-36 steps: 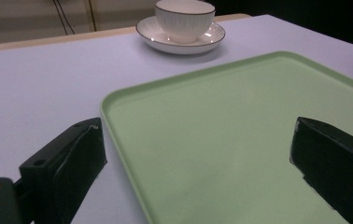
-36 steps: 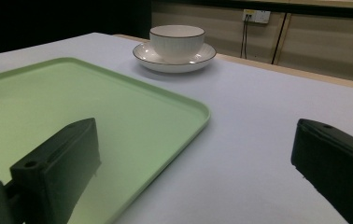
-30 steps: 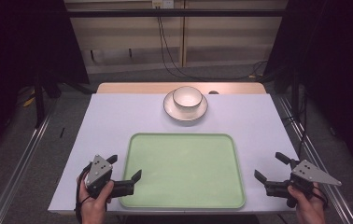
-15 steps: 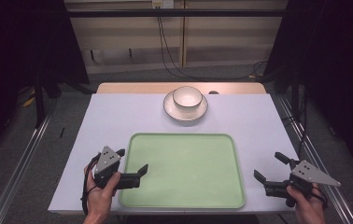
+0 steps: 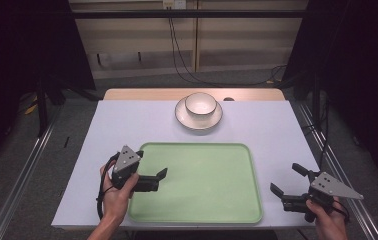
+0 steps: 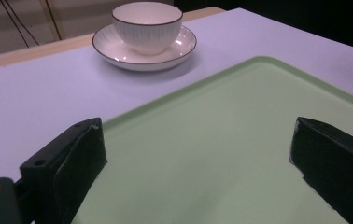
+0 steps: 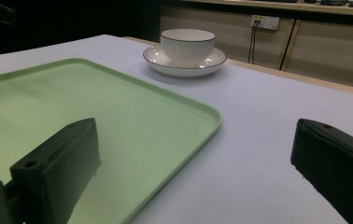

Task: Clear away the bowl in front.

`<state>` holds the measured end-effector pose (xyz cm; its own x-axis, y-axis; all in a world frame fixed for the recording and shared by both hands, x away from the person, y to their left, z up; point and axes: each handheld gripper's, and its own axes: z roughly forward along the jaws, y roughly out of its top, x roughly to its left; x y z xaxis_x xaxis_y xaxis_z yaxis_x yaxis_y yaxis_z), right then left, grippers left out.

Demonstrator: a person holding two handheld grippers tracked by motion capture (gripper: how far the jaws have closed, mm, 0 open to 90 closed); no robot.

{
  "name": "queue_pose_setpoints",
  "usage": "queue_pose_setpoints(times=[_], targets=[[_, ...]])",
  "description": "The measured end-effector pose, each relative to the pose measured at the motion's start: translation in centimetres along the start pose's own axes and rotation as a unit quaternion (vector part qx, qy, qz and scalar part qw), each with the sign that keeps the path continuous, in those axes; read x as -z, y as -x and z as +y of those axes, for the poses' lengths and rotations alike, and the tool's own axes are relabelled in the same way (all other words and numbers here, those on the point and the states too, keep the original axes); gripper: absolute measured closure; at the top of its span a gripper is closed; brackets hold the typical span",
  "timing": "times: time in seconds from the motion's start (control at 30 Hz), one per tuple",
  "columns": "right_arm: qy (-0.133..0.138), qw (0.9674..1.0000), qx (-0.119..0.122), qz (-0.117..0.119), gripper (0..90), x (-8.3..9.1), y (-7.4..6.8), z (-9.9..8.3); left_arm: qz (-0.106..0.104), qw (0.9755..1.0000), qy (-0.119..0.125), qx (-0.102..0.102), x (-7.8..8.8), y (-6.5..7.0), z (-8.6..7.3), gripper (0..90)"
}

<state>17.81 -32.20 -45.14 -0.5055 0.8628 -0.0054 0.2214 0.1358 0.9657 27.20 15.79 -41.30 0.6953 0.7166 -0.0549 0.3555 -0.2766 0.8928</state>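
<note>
Both grippers empty, jaws wide apart, at the green tray point(image 5: 202, 182).
Your left gripper point(image 5: 153, 179) hovers over the tray's left edge; your right gripper point(image 5: 288, 187) waits off its right side; bowl point(image 5: 200, 104) on saucer point(image 5: 198, 120) sits beyond the tray's far edge on the bench point(image 5: 127, 125), likely your next pickup.

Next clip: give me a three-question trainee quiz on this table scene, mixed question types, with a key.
1. True or false: the white ribbed ceramic bowl stands on the pale green plastic tray.
2. Which gripper has its jaws over the tray?
A. left gripper
B. right gripper
C. both
3. Fill in: the bowl sits on a white dark-rimmed ______.

Key
1. False; it stands on the saucer, on the lilac table cover beyond the tray's far edge.
2. A; the right gripper is open over the cover, off the tray's right edge.
3. saucer
</note>
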Motion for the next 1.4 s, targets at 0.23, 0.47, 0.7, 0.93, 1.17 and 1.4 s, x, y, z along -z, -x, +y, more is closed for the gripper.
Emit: queue_pose_setpoints(times=[0.23,0.47,0.7,0.93,1.17,1.4], targets=[[0.010,0.9999,-0.005,-0.001,0.7,0.2,0.0,0.0,0.001,0.9999,0.010,-0.001,-1.1,-0.8,1.4,3.8],[0.016,0.9999,-0.004,0.004,0.7,0.2,0.0,0.1,-0.004,0.9999,0.010,0.004,-2.3,-1.7,2.3,4.2],[0.015,0.9999,-0.004,0.005,0.7,0.2,0.0,0.0,-0.019,0.9998,0.009,0.001,-3.3,-2.3,3.2,4.5],[0.015,0.9999,-0.004,0.007,0.7,0.2,-0.2,0.1,-0.016,0.9999,0.003,-0.003,-4.4,-2.9,4.0,4.5],[0.015,0.9998,-0.004,0.008,0.7,0.2,-0.2,0.0,-0.025,0.9996,-0.005,-0.009,-5.9,-3.5,4.8,4.9],[0.016,0.9998,-0.004,0.010,0.7,0.2,-0.1,0.0,-0.020,0.9996,-0.013,-0.014,-7.2,-3.6,6.1,5.3]])
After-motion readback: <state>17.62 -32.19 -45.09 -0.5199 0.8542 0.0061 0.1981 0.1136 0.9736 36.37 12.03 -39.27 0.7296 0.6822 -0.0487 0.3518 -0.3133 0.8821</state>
